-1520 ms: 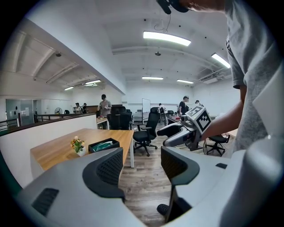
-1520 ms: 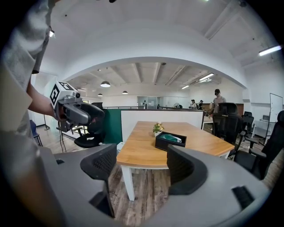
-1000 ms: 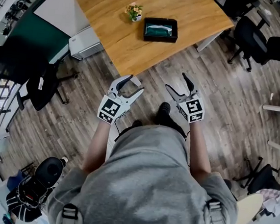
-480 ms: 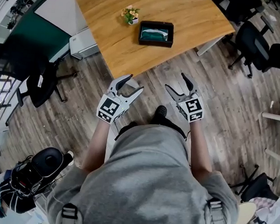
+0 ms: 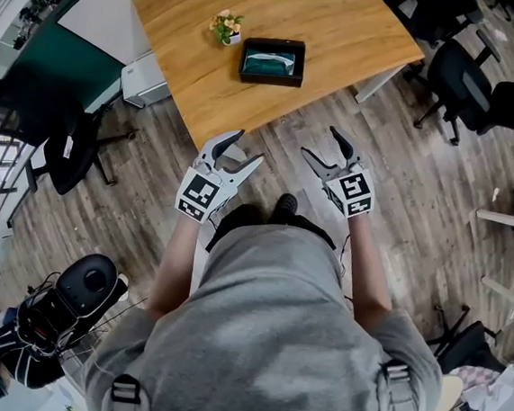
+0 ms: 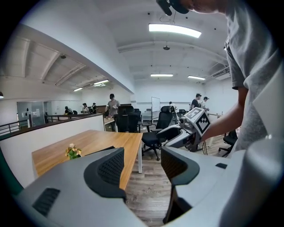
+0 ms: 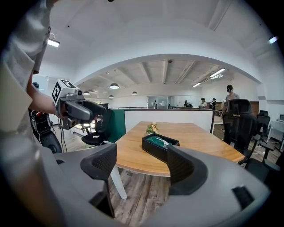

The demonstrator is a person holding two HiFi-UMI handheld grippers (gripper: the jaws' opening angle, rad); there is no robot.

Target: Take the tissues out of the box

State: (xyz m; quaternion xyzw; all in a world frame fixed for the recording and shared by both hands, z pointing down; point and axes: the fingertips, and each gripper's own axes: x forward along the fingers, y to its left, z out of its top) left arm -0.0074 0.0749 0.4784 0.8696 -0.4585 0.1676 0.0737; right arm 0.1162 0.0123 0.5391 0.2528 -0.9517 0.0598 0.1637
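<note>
By the look of it nothing of the task is done yet: the black box (image 5: 271, 81) sits on the wooden worktop (image 5: 364, 30) just beside a small potted flower (image 5: 224, 27). The tissues (image 5: 271, 62) show as a teal pack lying inside the box, and the person stands on the floor well apart from it. The left gripper (image 5: 244, 149) and the right gripper (image 5: 322, 145) are held out in front over the floor, each with its jaws spread and nothing between them. All of the work is left: get to the worktop, reach into the box and lift the tissues out.
</note>
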